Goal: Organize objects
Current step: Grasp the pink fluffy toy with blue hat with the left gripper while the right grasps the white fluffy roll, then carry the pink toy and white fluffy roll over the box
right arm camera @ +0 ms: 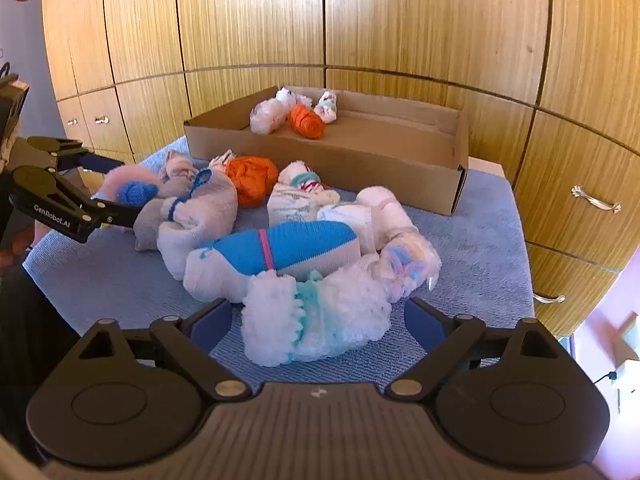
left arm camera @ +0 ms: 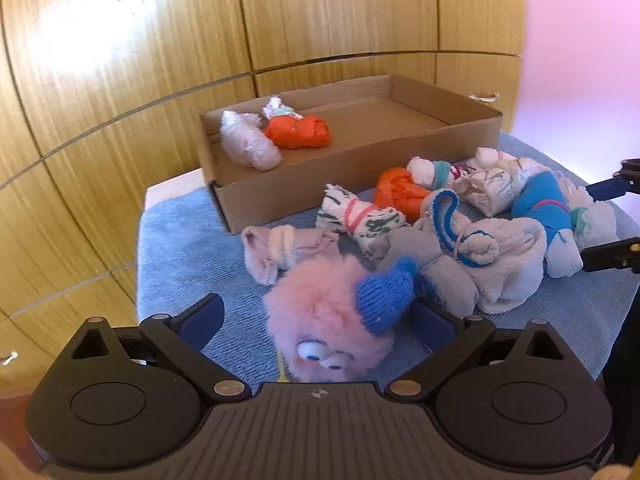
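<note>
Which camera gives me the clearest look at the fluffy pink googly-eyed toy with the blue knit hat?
Left wrist: the fluffy pink toy fills the foreground between open jaws, eyes and hat visible. The right wrist view shows only pink fuzz and hat at far left, beside the left gripper.

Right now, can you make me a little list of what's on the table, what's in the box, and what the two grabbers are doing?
Table cover: blue towel
Box: open cardboard box at the back of the towel
In the box: three sock bundles, one of them orange
On the towel: a pile of bundled socks, among them a blue one
Left gripper: open, around a fluffy pink toy with a blue knit hat
Right gripper: open, around a fluffy white and teal bundle
</note>
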The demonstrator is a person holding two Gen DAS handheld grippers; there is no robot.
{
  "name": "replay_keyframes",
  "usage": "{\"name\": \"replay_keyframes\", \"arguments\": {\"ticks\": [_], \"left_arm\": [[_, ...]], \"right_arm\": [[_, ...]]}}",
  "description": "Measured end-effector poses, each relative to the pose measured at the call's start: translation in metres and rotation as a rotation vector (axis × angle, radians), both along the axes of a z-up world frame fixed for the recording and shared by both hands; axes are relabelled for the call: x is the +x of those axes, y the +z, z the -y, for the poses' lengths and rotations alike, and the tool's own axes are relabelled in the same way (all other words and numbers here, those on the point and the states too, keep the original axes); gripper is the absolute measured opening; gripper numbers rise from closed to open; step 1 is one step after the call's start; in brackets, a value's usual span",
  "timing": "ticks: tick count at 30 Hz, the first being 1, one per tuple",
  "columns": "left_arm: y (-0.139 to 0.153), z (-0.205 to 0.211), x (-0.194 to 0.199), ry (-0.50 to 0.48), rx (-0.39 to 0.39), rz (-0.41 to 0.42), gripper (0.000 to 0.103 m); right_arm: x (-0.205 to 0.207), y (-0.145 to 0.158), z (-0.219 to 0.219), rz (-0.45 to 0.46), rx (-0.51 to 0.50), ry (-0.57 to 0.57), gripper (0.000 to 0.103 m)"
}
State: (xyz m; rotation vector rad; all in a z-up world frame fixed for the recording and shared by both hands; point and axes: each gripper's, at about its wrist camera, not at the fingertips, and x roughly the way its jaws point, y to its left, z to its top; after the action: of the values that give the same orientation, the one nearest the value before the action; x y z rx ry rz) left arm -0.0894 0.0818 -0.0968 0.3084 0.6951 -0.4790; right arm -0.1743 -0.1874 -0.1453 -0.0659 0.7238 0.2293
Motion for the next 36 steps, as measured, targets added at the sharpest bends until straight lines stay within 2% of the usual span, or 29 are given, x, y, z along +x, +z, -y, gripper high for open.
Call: {"name": "replay_keyframes", "arguments": {"ticks": [2,6,10,13,17,28,36], "left_arm": [[-0.001,0.002,0.003,-0.009,0.004,0.006,0.100],[-0.006,-0.002,0.008,-0.015,-0.030,-0.018,0.097],[-0.007,-0.006,0.010,-0.037,-0.089,-0.061,0.082],[-0.009,-0.007,0.011,-0.044,-0.104,-0.094,0.069],[-0.008,-0.007,0.009,-0.041,-0.105,-0.095,0.056],[0.012,-0.013,-0.002,-0.031,-0.123,-0.079,0.052],[0.063,-0.024,0.012,0.073,-0.136,-0.060,0.052]], "right_arm": [[0.000,-0.002,-0.001,0.001,-0.011,0.006,0.080],[0.001,-0.003,0.001,-0.011,0.003,0.022,0.072],[-0.003,-0.001,0.003,-0.007,0.012,0.025,0.067],[-0.004,0.000,0.006,-0.010,0.024,0.027,0.066],[-0.008,0.003,0.008,-0.002,0.037,0.030,0.065],[-0.013,0.015,0.020,0.012,0.054,0.022,0.065],[-0.004,0.048,0.046,0.092,0.004,0.020,0.065]]}}
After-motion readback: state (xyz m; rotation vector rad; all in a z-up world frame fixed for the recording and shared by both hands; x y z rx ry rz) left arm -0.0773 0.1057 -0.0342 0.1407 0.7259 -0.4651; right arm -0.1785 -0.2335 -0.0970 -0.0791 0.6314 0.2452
